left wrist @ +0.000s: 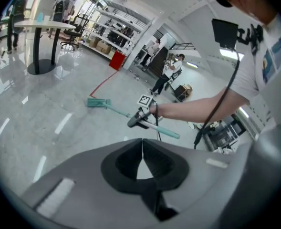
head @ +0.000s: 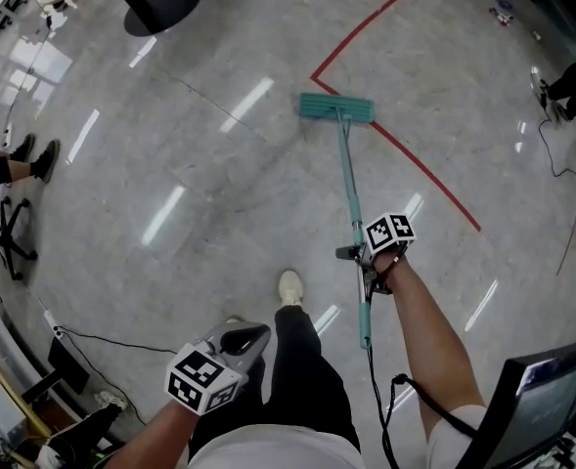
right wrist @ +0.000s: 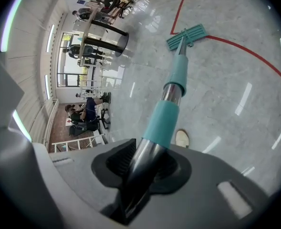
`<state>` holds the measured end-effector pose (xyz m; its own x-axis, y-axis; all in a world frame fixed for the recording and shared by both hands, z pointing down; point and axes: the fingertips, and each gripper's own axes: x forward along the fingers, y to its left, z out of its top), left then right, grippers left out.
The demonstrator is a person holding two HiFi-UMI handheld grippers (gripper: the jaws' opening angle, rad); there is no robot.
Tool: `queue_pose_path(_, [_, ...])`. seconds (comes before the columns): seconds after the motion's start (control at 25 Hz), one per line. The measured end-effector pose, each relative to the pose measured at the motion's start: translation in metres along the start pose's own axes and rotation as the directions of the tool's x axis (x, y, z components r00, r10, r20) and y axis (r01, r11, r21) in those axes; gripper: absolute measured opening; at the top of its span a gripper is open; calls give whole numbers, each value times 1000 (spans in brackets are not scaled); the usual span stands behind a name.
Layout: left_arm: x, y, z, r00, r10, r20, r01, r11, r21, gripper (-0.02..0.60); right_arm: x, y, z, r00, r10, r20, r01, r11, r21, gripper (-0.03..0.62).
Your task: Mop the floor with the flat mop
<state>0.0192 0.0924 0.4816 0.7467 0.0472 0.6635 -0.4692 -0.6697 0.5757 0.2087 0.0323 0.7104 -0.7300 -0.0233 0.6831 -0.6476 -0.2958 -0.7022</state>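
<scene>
While my right hand-held gripper (head: 366, 265) clamps its handle, the flat mop (head: 346, 169) points straight away from it, head flat on the floor (head: 199, 164) at the red line (head: 434, 187); my left hand-held gripper (head: 241, 341) is closed, empty.

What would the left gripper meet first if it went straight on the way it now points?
Probably the bare floor, though the mop handle held by the right gripper lies close to that line; depth is unclear.
</scene>
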Motion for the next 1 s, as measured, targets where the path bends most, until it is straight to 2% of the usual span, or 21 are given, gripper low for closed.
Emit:
queue_pose_path(0.4, [-22, -19, -32, 999, -48, -5, 49, 996, 73, 8, 21, 20, -220, 996, 31, -89, -29, 999, 22, 98])
queue_pose_path(0.56, [-35, -26, -53, 999, -51, -12, 52, 995, 85, 8, 41, 28, -290, 988, 38, -149, -32, 998, 47, 98])
queue_pose_path(0.68, [-43, -28, -68, 999, -47, -21, 48, 995, 82, 8, 62, 30, -316, 984, 44, -174, -35, 998, 56, 98])
queue_pose_path(1.0, [-50, -27, -95, 998, -34, -47, 37, 998, 60, 8, 102, 17, -339, 983, -20, -182, 19, 1000, -3, 98])
